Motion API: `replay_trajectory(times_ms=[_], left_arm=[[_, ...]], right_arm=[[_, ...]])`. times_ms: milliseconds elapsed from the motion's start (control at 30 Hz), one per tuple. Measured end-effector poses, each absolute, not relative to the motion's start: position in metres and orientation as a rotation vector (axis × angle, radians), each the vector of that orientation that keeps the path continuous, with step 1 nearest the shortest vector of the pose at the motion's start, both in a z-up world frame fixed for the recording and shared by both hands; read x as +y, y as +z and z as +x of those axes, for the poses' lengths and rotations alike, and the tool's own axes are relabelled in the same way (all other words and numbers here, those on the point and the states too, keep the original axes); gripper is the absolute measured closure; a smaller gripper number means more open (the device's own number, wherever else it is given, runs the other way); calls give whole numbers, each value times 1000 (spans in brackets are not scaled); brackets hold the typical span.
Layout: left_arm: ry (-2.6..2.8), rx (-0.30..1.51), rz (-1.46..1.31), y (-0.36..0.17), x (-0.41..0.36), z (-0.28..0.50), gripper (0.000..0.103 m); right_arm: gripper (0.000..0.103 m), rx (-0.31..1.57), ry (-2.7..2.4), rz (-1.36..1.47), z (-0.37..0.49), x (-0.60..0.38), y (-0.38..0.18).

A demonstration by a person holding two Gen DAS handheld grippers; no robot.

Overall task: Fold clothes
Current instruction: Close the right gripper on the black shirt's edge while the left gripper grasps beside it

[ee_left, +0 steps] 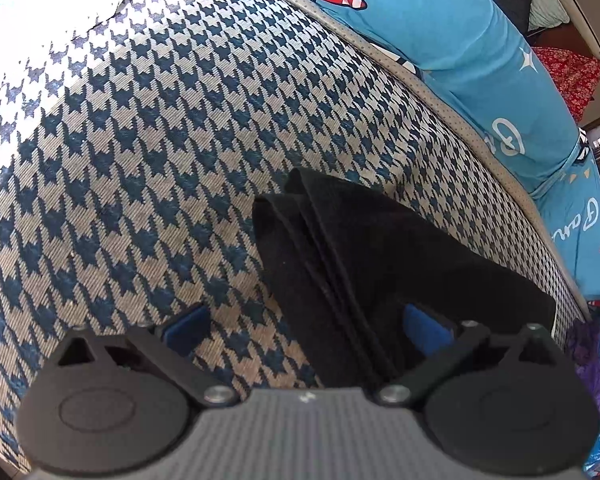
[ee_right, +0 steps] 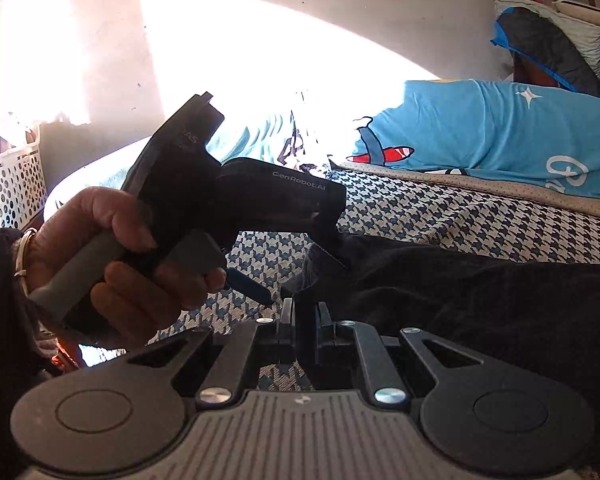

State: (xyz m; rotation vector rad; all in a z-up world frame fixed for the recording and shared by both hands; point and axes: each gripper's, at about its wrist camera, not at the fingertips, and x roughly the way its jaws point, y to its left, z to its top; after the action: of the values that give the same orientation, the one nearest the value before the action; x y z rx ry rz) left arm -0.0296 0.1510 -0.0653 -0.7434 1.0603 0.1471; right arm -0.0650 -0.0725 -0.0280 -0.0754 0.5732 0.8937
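A black garment (ee_left: 364, 248), folded in several layers, lies on the houndstooth bed cover (ee_left: 140, 152). My left gripper (ee_left: 304, 324) is open just above it; its right blue pad (ee_left: 424, 326) rests over the cloth and its left pad (ee_left: 186, 326) is over the cover. In the right wrist view the same black garment (ee_right: 480, 304) spreads to the right. My right gripper (ee_right: 305, 320) is shut on an edge of the garment. The left gripper (ee_right: 296, 276), held by a hand (ee_right: 120, 264), hovers open over the garment's left end.
A blue printed pillow or quilt (ee_left: 460, 48) lies along the far side of the bed, also seen in the right wrist view (ee_right: 500, 132). A white perforated basket (ee_right: 8, 188) stands at the left by the sunlit wall. Red patterned cloth (ee_left: 572, 76) sits at the far right.
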Motion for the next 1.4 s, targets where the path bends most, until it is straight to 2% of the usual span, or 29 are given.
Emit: replay_trajectory(times_ms=[167, 433, 500, 567, 667, 867, 1033, 1133, 1167, 1200, 1233, 1267, 1333, 1400], left_arm=[[164, 1050, -816, -68, 160, -28, 0], [176, 1044, -859, -69, 166, -27, 0], [174, 1045, -857, -69, 166, -28, 0], [170, 1047, -856, -68, 167, -30, 0], [161, 1050, -850, -67, 169, -33, 0], [154, 1057, -817, -67, 162, -33, 0], [151, 1069, -779, -69, 153, -28, 0], [149, 1075, -762, -70, 147, -24, 0], [149, 1076, -759, -70, 146, -23, 0], [149, 1077, -756, -71, 144, -21, 0], [149, 1078, -753, -71, 142, -20, 0], [149, 1080, -749, -72, 141, -19, 0], [146, 1082, -750, -74, 138, -16, 0], [132, 1082, -768, -76, 138, -14, 0]], right_arm=[[94, 591, 906, -133, -70, -67, -35], [92, 663, 878, -385, -81, -34, -67], [84, 644, 908, -402, -85, -31, -67], [67, 604, 936, -400, -89, -31, -63], [57, 574, 957, -402, -93, -29, -61], [55, 566, 946, -426, -95, -13, -71], [55, 520, 827, -561, -94, 4, -88], [56, 488, 805, -579, -94, 8, -91], [59, 483, 804, -587, -94, 8, -92], [65, 484, 804, -587, -94, 9, -92], [81, 495, 807, -578, -93, 9, -92], [88, 495, 796, -580, -92, 9, -92], [95, 496, 774, -581, -92, 8, -91], [96, 506, 772, -536, -88, 3, -87]])
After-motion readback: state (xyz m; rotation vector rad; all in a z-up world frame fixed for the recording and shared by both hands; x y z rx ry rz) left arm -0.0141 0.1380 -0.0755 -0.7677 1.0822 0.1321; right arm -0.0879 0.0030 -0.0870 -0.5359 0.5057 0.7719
